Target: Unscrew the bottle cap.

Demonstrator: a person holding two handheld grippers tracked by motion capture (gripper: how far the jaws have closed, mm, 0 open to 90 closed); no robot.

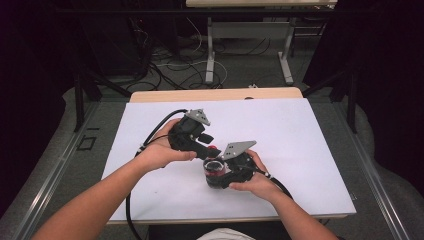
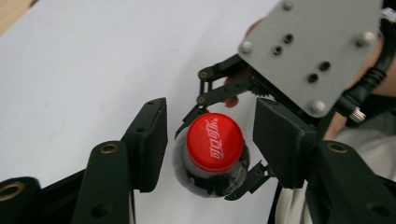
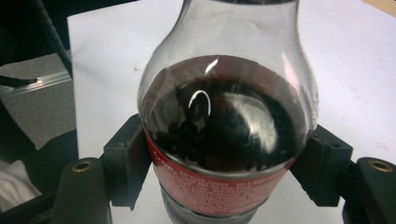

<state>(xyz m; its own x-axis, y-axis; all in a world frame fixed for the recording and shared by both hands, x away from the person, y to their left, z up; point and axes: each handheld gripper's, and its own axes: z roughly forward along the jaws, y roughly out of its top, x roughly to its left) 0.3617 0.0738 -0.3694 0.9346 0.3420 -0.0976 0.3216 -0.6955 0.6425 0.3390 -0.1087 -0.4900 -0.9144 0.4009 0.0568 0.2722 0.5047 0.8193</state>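
My right tool (image 3: 219, 182) clamps the dark-cola clear plastic bottle (image 3: 224, 135); left tool (image 2: 210, 140) straddles its red screw cap (image 2: 215, 142) unclosed, mid-counter — misalignment risks slipping.

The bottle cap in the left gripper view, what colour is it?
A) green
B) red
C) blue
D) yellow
B: the cap on the bottle is red with white writing, sitting between the left gripper's black jaws, which stand apart from it on both sides.
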